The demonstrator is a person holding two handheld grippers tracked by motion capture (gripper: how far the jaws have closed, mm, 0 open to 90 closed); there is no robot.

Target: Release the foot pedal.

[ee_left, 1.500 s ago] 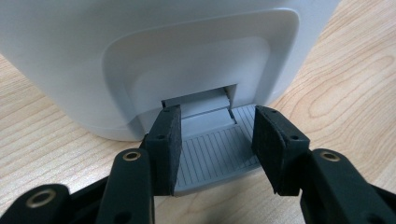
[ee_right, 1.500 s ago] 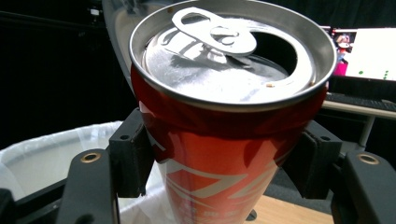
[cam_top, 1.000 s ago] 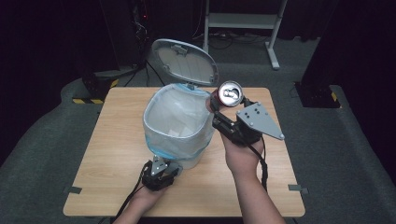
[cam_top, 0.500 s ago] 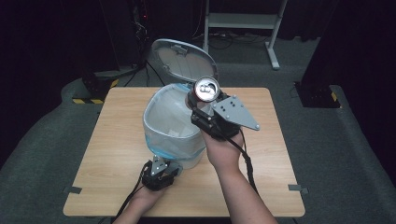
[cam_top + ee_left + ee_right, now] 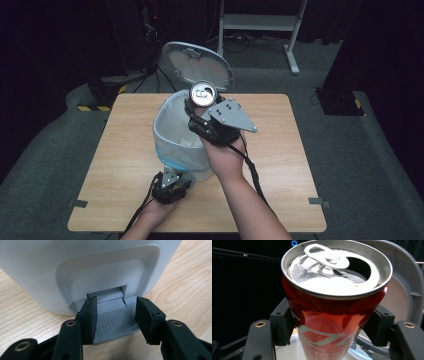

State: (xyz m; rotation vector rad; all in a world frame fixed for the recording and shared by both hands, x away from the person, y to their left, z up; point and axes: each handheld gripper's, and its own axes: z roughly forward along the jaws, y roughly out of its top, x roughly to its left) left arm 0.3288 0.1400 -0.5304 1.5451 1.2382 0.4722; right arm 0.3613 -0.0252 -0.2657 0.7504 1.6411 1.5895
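Can point(image 5: 334, 305) clamped upright between right gripper point(image 5: 332, 325) jaws — left gripper point(image 5: 116, 317) jaws open astride bin pedal point(image 5: 116, 321).

The can point(image 5: 329, 322) is showing glossy red with white lettering and a silver top. The bin point(image 5: 175, 135) is looking white with a pale blue liner, its ribbed pedal point(image 5: 115, 321) grey. The counter point(image 5: 300, 165) is displaying light wood grain.

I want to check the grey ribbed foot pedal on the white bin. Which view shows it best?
The left gripper view: the grey ribbed foot pedal lies close up between the open left gripper. In the high view that gripper covers it; the right gripper view looks at a red can.
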